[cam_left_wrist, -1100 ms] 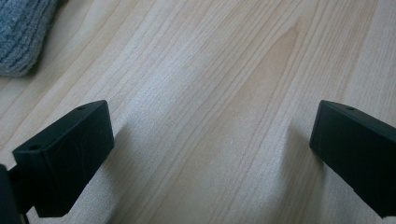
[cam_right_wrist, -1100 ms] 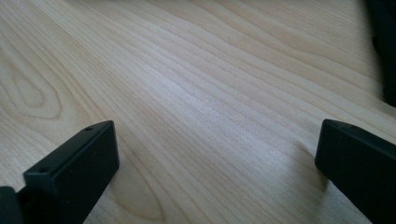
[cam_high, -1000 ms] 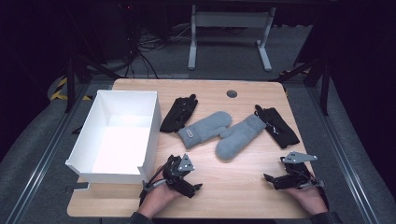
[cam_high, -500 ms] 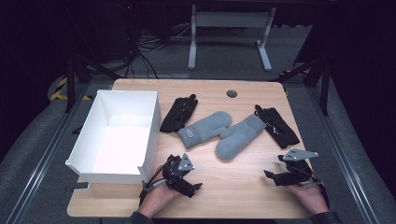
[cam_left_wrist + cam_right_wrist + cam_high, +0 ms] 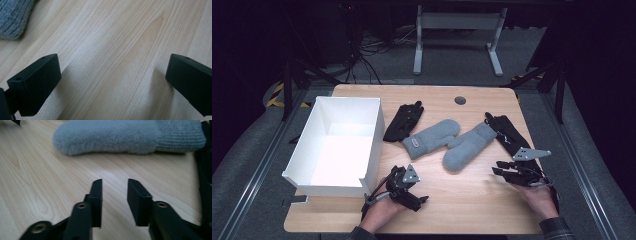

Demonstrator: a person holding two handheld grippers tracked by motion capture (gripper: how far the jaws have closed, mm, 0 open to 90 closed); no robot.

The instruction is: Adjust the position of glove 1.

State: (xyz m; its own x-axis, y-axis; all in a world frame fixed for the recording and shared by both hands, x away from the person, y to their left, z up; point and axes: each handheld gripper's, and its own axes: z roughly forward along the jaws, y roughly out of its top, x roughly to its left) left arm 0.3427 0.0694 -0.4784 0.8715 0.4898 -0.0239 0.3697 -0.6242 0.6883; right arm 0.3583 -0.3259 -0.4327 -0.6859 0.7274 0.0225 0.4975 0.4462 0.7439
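Two grey mittens lie mid-table, one (image 5: pixel 432 137) left of the other (image 5: pixel 469 146). A black glove (image 5: pixel 403 121) lies left of them and another (image 5: pixel 507 134) to their right. My left gripper (image 5: pixel 421 199) rests on the wood near the front edge, its jaws wide apart and empty (image 5: pixel 112 75), with a mitten cuff (image 5: pixel 12 17) at the far left. My right gripper (image 5: pixel 498 167) lies at the front right, pointing at the right mitten (image 5: pixel 112 136). Its jaws (image 5: pixel 114 195) stand a small gap apart with nothing between them.
A white open box (image 5: pixel 302 150) stands at the table's left side, close to my left hand. A dark round grommet (image 5: pixel 460 100) sits near the far edge. A black glove (image 5: pixel 206 170) borders the right gripper view. Bare wood (image 5: pixel 462 200) lies between the grippers.
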